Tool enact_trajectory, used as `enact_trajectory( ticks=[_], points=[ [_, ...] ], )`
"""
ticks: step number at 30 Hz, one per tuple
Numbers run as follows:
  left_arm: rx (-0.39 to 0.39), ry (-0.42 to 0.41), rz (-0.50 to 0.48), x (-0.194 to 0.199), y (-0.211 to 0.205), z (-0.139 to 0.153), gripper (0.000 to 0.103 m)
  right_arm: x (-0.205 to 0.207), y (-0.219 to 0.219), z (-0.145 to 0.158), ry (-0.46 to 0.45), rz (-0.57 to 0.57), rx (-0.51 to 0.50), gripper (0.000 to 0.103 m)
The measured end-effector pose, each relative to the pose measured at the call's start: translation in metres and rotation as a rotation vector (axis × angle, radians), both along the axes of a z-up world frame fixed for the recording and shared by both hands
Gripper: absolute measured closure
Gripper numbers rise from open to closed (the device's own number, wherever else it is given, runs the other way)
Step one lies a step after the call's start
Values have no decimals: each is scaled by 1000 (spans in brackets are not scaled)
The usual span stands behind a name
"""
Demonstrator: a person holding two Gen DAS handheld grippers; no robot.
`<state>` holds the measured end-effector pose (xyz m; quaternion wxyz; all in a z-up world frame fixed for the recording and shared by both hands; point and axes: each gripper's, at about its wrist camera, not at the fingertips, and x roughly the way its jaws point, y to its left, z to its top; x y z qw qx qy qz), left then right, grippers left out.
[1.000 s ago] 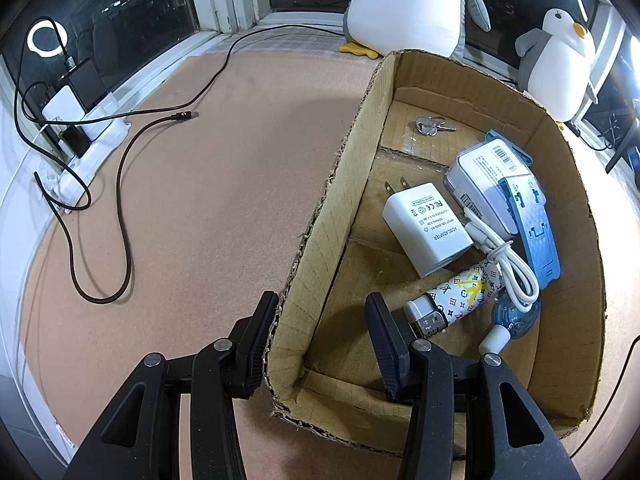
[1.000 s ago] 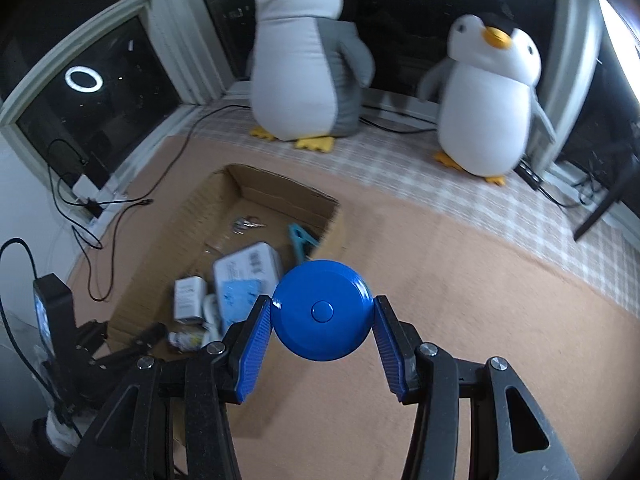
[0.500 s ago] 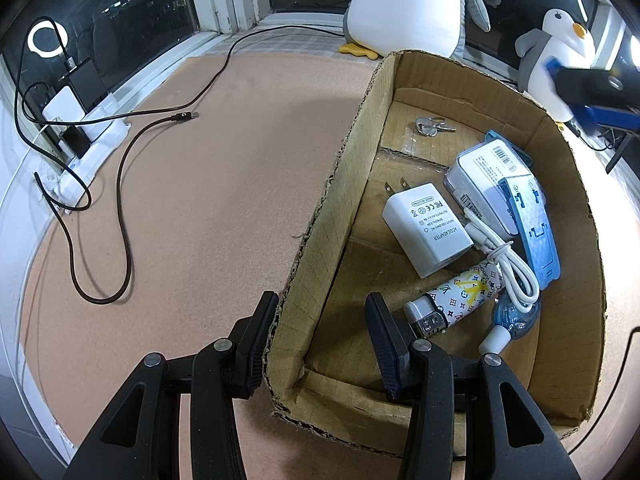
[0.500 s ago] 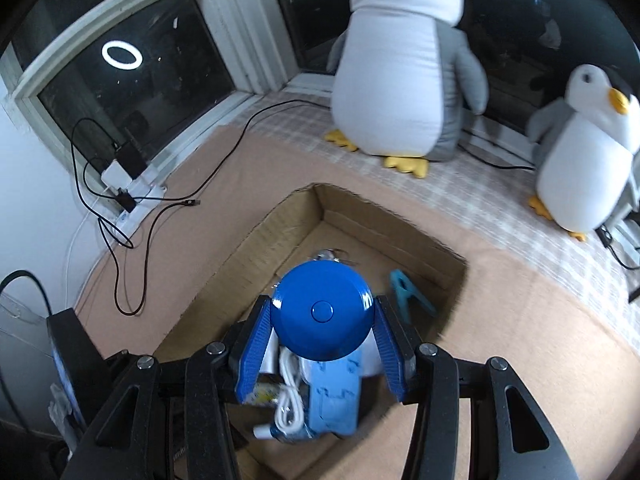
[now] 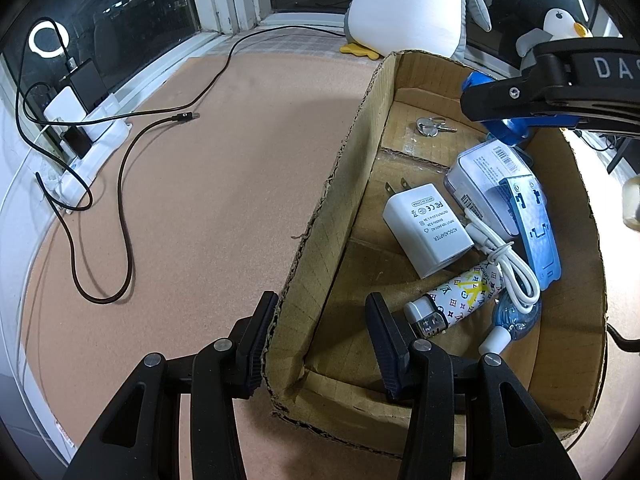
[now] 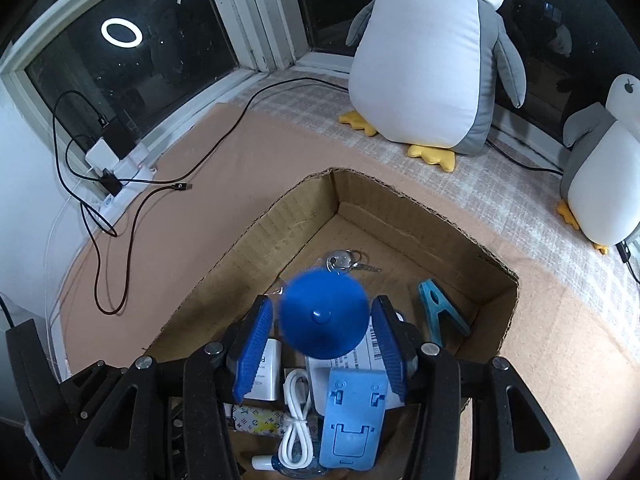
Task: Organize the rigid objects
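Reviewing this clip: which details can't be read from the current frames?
- Blue disc: motion-blurred in the right wrist view, so whether the right gripper grips it is unclear; the left wrist view hides most of it behind that gripper.
- Left gripper: straddles the cardboard box wall; contact is unclear.
- White charger: partly covered by a finger in the right wrist view.
- Keys: too small to count.

The left gripper (image 5: 320, 344) straddles the near left wall of the cardboard box (image 5: 316, 240), one finger outside, one inside, jaws apart. Inside lie a white AC adapter (image 5: 428, 228), keys (image 5: 430, 126), a patterned lighter (image 5: 456, 304) and a coiled white cable (image 5: 508, 260). The right gripper (image 5: 520, 108) hangs over the far end, a blue object (image 5: 512, 130) beneath it.
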<state>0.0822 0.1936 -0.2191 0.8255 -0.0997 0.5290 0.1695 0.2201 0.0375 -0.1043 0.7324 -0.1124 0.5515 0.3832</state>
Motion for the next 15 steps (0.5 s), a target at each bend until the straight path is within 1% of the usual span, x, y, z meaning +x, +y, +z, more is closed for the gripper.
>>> enact_trajectory(
  ticks=[7,15],
  points=[
    [2,0,-1,-1,1,0,54,-1,-11,1,3,-15,-7,54],
    [0,4,0,-1,3,1,54,-13,-45,21,8,-51,19,54]
  ],
)
